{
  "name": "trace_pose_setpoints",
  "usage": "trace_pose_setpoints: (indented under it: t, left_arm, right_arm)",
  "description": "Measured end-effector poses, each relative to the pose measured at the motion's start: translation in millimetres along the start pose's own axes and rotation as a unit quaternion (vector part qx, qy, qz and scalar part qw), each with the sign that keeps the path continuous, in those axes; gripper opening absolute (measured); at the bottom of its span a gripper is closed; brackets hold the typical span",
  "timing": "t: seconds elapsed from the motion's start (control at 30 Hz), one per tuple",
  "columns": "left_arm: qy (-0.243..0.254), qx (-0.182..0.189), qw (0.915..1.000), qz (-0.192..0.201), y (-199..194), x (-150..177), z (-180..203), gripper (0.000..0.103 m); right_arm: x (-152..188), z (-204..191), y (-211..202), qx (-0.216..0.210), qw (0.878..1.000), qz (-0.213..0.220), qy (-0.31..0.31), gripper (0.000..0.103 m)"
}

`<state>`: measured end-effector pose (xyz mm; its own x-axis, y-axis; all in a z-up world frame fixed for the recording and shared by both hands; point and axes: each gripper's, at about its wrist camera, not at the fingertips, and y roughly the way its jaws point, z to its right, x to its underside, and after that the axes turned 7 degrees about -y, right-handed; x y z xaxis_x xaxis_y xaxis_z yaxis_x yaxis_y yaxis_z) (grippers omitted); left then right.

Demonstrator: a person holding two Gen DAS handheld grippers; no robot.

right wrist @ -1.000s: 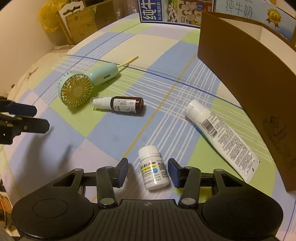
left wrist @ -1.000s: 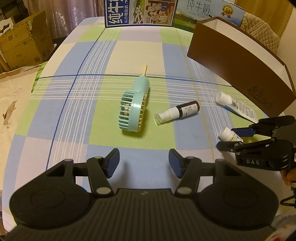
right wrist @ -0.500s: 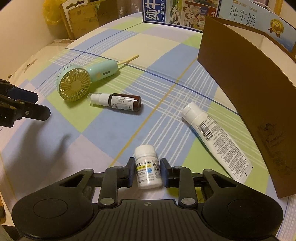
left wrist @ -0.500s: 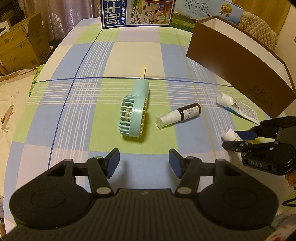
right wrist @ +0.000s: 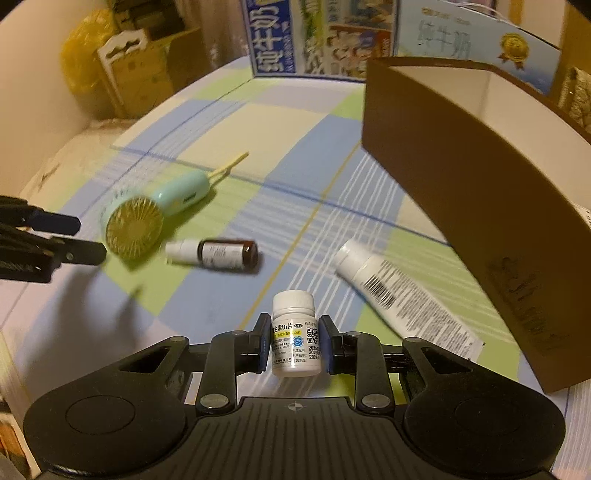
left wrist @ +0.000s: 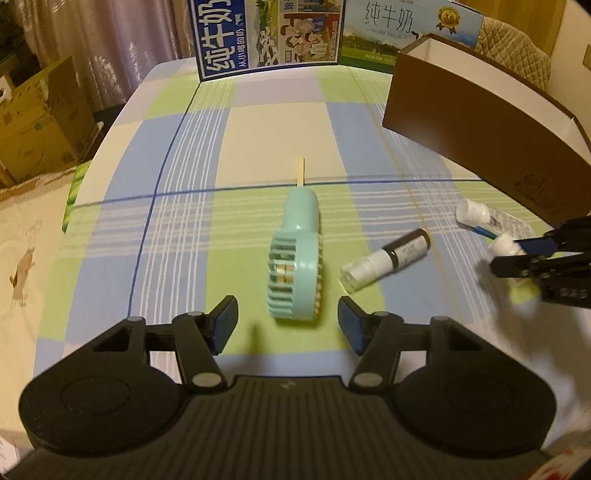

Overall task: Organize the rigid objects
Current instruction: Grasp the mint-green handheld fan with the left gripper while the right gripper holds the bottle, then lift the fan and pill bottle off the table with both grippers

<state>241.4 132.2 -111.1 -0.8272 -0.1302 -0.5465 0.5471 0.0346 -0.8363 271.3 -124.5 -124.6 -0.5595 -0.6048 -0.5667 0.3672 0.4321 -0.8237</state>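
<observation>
A small white pill bottle [right wrist: 295, 338] is clamped between the pads of my right gripper [right wrist: 294, 345], lifted just off the checked cloth. My left gripper [left wrist: 287, 323] stands open, its fingers on either side of the head of a mint-green hand fan [left wrist: 297, 260] that lies flat, not touching it. A brown spray bottle [left wrist: 386, 260] lies to the fan's right. A white tube [right wrist: 402, 301] rests beside the brown open box [right wrist: 480, 206]. In the left wrist view the right gripper [left wrist: 517, 254] shows at the right edge with the bottle's white cap in it.
A wooden stick [left wrist: 300, 171] lies beyond the fan's handle. Milk cartons [left wrist: 266, 33] stand along the table's far edge. Cardboard boxes [left wrist: 40, 122] sit on the floor to the left. The checked tablecloth [left wrist: 258, 122] is bare in the middle and far left.
My right gripper closed on the pill bottle and lifted it slightly. My left gripper moved forward until the fan's head lay between its open fingers.
</observation>
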Motion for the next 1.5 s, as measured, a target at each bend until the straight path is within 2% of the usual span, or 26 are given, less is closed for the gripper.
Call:
trace_pose_setpoints:
  t: [0.4, 0.6, 0.67, 0.87, 1.23, 1.5]
  left_arm:
    - [0.031, 0.016, 0.9992, -0.017, 37.2, -26.7, 6.5, 0.052]
    - [0.031, 0.015, 0.9990, -0.030, 49.0, -32.3, 9.5, 0.040]
    - [0.031, 0.017, 0.9989, -0.032, 50.6, -32.3, 9.9, 0.030]
    - [0.019, 0.015, 0.9991, -0.034, 45.8, -26.8, 6.3, 0.030]
    - [-0.020, 0.014, 0.9984, -0.050, 11.9, 17.7, -2.3, 0.030]
    - [-0.025, 0.010, 0.9979, -0.059, 16.0, 18.5, 1.7, 0.030]
  right_arm:
    - [4.9, 12.0, -9.7, 0.015, 0.999, 0.003, 0.041, 0.024]
    - [8.5, 17.7, -13.8, 0.024, 0.998, 0.003, 0.054, 0.024]
    - [9.7, 18.9, -14.7, 0.025, 0.998, 0.002, 0.057, 0.024]
    - [11.1, 19.1, -16.0, 0.026, 0.998, 0.001, 0.058, 0.024]
    - [15.0, 12.6, -15.0, 0.014, 0.999, -0.004, 0.050, 0.024]
    - [18.1, 7.6, -18.0, 0.009, 0.999, -0.004, 0.042, 0.024]
